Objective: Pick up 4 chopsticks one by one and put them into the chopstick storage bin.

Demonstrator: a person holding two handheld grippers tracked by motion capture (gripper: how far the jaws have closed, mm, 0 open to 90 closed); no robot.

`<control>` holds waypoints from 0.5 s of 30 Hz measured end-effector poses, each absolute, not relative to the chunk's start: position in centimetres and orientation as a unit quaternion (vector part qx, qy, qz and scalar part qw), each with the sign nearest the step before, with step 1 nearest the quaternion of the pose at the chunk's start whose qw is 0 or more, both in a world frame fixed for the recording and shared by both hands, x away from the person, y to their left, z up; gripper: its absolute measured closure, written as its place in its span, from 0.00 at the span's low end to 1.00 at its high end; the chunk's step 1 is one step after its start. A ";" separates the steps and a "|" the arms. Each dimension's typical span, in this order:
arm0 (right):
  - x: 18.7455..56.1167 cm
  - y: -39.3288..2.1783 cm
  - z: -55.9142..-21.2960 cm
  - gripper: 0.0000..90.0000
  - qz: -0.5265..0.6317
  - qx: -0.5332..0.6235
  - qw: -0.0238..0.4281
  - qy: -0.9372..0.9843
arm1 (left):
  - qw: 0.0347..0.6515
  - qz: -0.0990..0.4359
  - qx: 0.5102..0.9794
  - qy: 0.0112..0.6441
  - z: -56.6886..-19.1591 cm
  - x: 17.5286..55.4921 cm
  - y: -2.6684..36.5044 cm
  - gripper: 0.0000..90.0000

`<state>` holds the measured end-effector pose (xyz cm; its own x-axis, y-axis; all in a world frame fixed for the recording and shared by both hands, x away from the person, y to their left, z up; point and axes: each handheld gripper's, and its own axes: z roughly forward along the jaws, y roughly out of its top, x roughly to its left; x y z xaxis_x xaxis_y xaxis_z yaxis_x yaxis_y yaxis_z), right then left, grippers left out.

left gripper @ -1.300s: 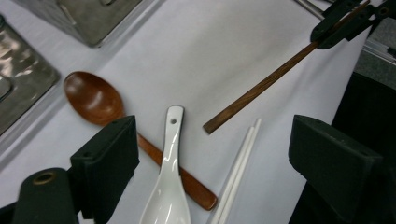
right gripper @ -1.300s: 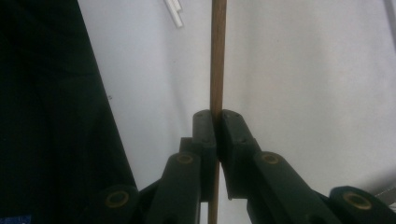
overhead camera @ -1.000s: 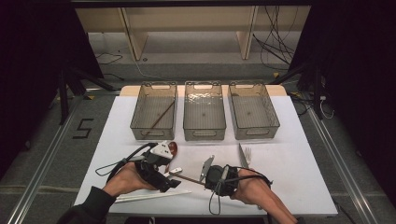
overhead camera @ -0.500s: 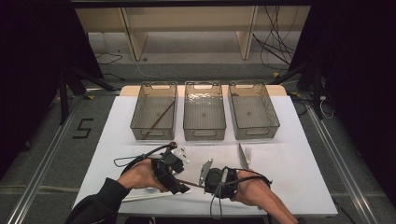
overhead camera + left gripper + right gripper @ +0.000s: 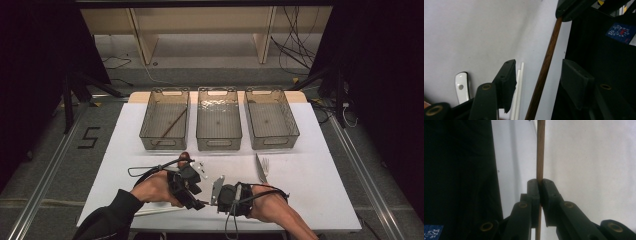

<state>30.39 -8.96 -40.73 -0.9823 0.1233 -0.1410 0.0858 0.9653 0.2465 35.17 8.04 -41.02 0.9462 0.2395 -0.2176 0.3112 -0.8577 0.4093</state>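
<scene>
We kept both grippers at the near edge of the white worktop (image 5: 320,200). Our right gripper (image 5: 540,183) had its fingers clenched on one brown wooden chopstick (image 5: 540,150), which ran on between the fingers of our left gripper (image 5: 537,75). Those fingers had just been closing (the chopstick stood in the gap, touching neither pad), so they were still released. Just beside it lay two white chopsticks (image 5: 518,87) side by side and one white handle (image 5: 462,86). A little farther out we counted one knife (image 5: 259,169) and one fork (image 5: 266,164), close together. At the far side stood three clear bins (image 5: 218,145) in a row; the left bin (image 5: 148,131) held one more brown chopstick (image 5: 171,125).
</scene>
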 end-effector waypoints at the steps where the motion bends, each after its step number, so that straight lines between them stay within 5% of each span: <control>1: 30.4 -8.9 -40.7 0.95 0.121 0.052 0.079 0.988 | 0.223 -0.082 0.961 0.140 -41.1 35.2 8.0 0.52; 15: 29.7 -8.9 -40.7 0.95 0.108 0.055 0.067 0.990 | 0.217 -0.111 0.962 0.120 -41.9 34.5 7.1 0.72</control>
